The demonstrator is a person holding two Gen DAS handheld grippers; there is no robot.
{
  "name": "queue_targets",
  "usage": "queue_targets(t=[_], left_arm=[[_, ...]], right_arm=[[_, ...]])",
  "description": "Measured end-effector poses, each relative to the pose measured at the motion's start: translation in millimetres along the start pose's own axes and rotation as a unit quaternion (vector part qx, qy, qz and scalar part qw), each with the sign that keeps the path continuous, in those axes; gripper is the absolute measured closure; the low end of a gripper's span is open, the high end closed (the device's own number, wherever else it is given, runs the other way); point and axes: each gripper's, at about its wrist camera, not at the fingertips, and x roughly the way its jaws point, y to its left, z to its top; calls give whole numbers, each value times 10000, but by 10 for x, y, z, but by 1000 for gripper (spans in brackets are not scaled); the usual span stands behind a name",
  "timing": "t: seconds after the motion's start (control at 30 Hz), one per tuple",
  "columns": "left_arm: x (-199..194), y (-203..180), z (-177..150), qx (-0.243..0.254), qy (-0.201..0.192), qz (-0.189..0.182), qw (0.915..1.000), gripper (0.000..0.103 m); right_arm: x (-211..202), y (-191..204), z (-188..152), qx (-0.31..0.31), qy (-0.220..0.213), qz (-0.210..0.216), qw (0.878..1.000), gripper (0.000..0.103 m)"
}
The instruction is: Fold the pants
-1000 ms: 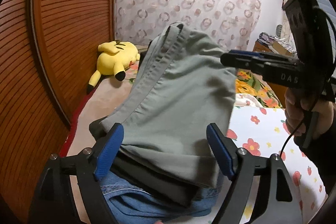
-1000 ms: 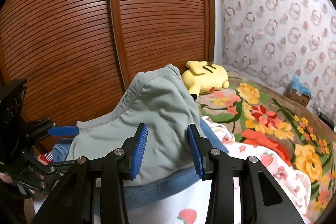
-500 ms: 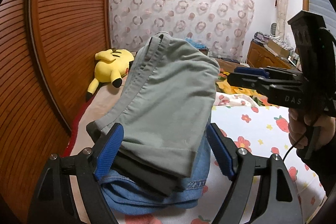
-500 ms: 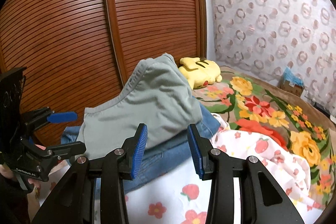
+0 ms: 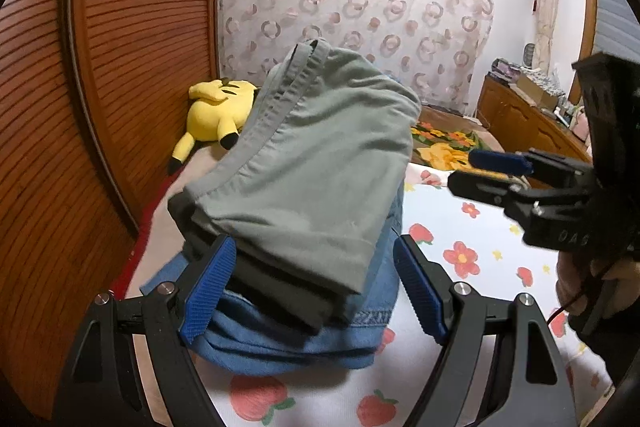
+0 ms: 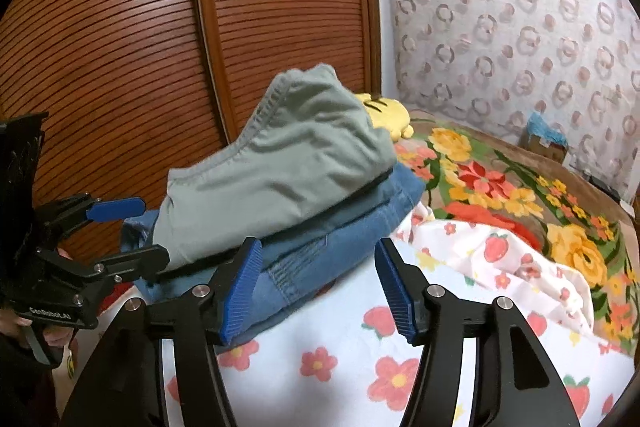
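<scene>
Folded grey-green pants (image 5: 308, 163) sit on top of a stack w/ a dark garment (image 5: 276, 291) and blue jeans (image 5: 296, 339) under them, on the strawberry-print sheet (image 5: 460, 251) near the slatted wood doors (image 5: 132, 67). Left gripper (image 5: 310, 287) is level, pointing at the stack's near end, jaws spread wide, gripping nothing, pads either side of the stack. Right gripper (image 6: 316, 291) is also released & empty, low over the sheet, aimed at the jeans' side; yellow plush (image 5: 218, 111) lies behind the stack.
</scene>
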Motion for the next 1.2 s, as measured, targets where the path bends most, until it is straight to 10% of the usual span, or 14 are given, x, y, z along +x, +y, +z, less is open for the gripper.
queue_targets(t=[1.2], left_arm=[[-962,-826,-583,552,-433,-534,9961,21]], right_arm=[[-1394,648,-942,434,-457,-740,9953,28]])
